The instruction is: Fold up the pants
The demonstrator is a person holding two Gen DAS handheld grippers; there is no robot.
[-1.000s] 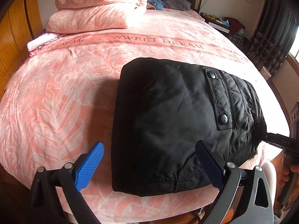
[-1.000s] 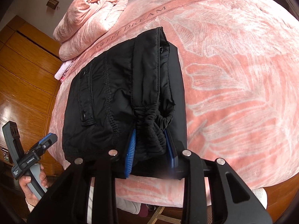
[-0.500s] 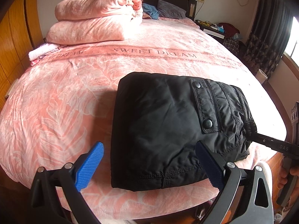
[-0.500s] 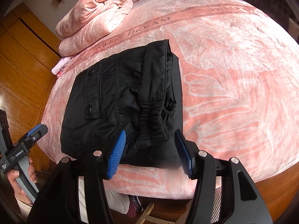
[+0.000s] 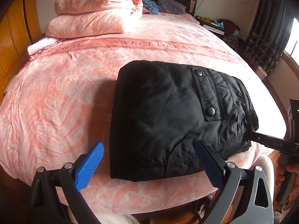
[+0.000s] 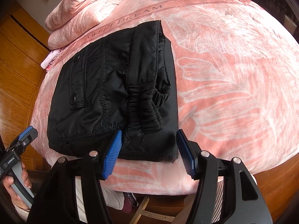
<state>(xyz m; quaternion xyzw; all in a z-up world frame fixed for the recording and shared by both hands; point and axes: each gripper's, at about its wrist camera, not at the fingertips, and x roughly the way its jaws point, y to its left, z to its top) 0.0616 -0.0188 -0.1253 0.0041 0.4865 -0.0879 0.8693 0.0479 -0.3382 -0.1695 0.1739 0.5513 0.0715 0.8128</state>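
The black pants (image 5: 168, 112) lie folded into a thick square near the front edge of the pink bed (image 5: 56, 102). A snap pocket flap faces up. My left gripper (image 5: 149, 144) hovers open and wide over the bundle's near left edge, touching nothing. In the right wrist view the pants (image 6: 112, 85) show their gathered elastic waistband (image 6: 147, 108) on top. My right gripper (image 6: 149, 132) sits just in front of that waistband. Its jaws are opening, and the blue pads stand apart from the cloth. Each view shows the other gripper at its edge: the right (image 5: 271, 143) and the left (image 6: 24, 140).
Folded pink quilts (image 5: 97, 15) are stacked at the bed's far left, also seen in the right wrist view (image 6: 84, 5). Wooden wardrobe doors (image 6: 16, 74) line the left side. A cluttered nightstand (image 5: 213, 24) and dark curtains (image 5: 265, 28) stand at the right. The bed's front edge (image 6: 149, 177) drops off just below the grippers.
My right gripper let go of the elastic waistband. Its jaws spread and it drew back a little, so the waistband now rests on the bundle. The left gripper stayed open.
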